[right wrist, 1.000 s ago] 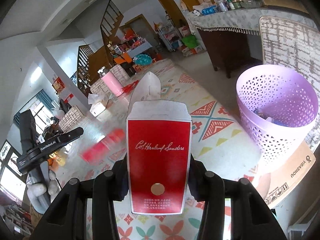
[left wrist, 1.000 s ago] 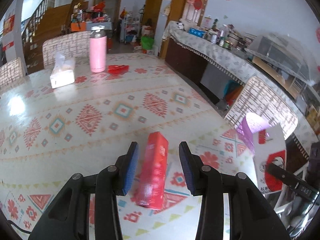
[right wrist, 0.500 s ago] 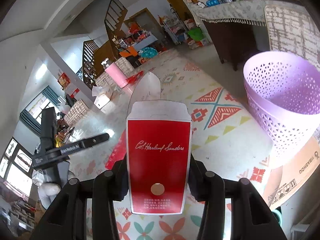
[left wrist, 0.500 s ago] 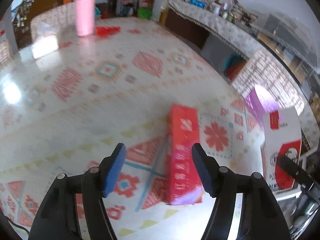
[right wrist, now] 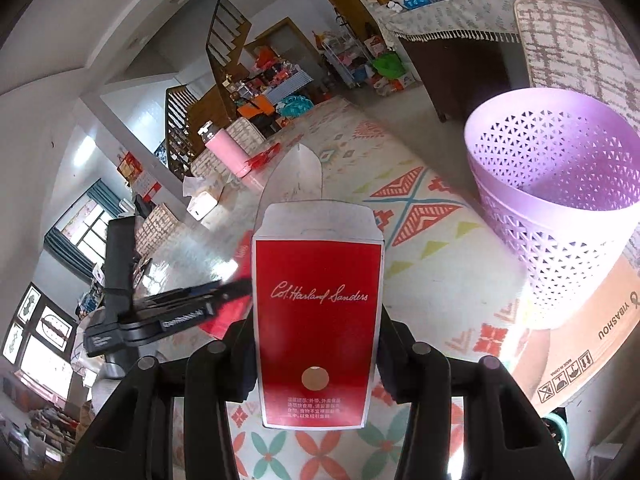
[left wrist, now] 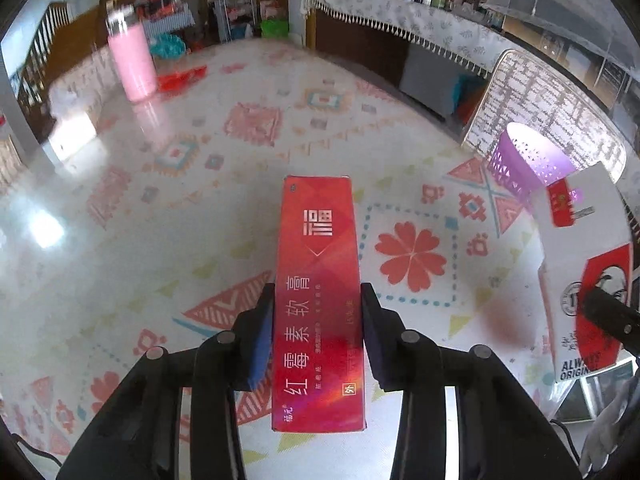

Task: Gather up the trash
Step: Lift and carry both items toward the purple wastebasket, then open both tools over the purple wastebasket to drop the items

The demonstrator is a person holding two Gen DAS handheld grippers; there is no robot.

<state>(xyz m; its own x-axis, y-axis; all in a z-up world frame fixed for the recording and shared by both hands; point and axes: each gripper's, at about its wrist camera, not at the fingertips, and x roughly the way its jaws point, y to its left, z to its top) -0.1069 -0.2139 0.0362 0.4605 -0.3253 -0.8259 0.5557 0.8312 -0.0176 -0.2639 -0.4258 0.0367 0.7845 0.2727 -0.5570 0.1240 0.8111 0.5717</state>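
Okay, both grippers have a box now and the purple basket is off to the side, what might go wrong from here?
1. The left gripper is closing on only the near part of the long red box; most of it sticks out ahead, so it may droop or twist once lifted.
2. The right gripper holds the red-and-white carton beside the purple basket, not over it; releasing now would likely miss.

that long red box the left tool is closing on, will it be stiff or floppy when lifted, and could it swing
The long red box looks like thin printed card with crisp edges, so probably stiff but crushable. The left tool, jaws closing, takes it near one end, so the far end may droop. Its glossy faces could slip.
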